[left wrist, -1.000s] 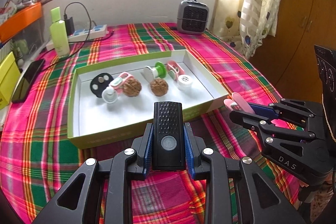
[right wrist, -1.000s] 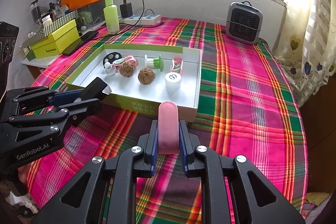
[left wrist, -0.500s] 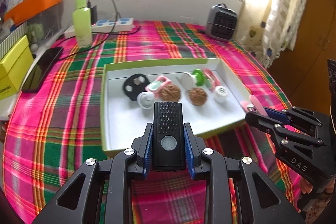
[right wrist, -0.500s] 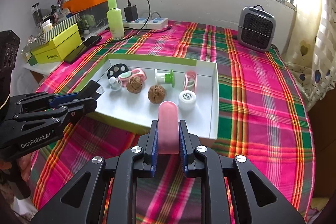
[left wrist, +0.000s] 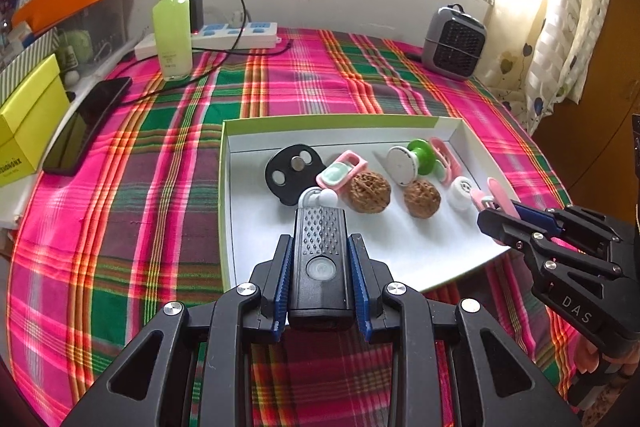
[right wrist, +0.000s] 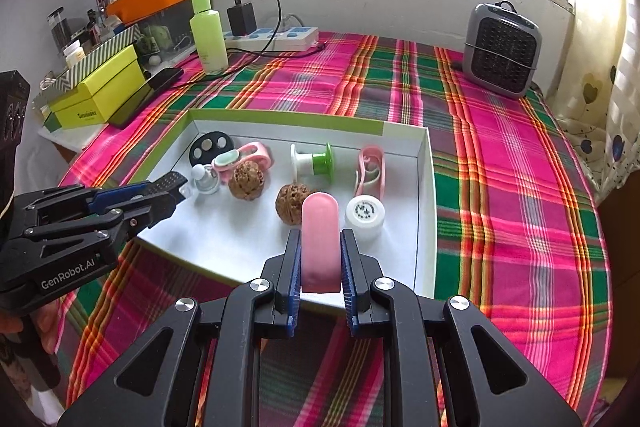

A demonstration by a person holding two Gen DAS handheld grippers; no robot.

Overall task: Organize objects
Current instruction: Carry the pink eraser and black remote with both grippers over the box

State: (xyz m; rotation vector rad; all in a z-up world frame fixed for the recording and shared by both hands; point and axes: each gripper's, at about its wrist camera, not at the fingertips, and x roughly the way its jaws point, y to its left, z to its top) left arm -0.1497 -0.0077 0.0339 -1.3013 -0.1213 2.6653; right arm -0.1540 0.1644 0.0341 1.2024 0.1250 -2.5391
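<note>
My left gripper (left wrist: 320, 259) is shut on a black flashlight (left wrist: 320, 251) and holds it over the near left part of the green-edged white tray (left wrist: 332, 123). My right gripper (right wrist: 320, 263) is shut on a pink nail clipper case (right wrist: 320, 239) over the tray's near right edge (right wrist: 424, 227). In the tray lie a black disc (left wrist: 290, 173), a pink clip with a white bottle (left wrist: 340, 173), two walnuts (left wrist: 370, 191), a green-and-white spool (left wrist: 410, 157), a pink clip (right wrist: 372, 167) and a white round cap (right wrist: 365, 215). The left gripper also shows in the right wrist view (right wrist: 176, 187).
A green bottle (left wrist: 172, 23), a power strip with charger (left wrist: 236, 31), a phone (left wrist: 86, 127) and a yellow box (left wrist: 28, 119) stand at the left and back. A small grey heater (left wrist: 454, 43) stands at the back right. Plaid cloth (left wrist: 120, 227) covers the table.
Both grippers have moved forward over the tray with their objects still held. The tray's items look closer and larger in both views.
</note>
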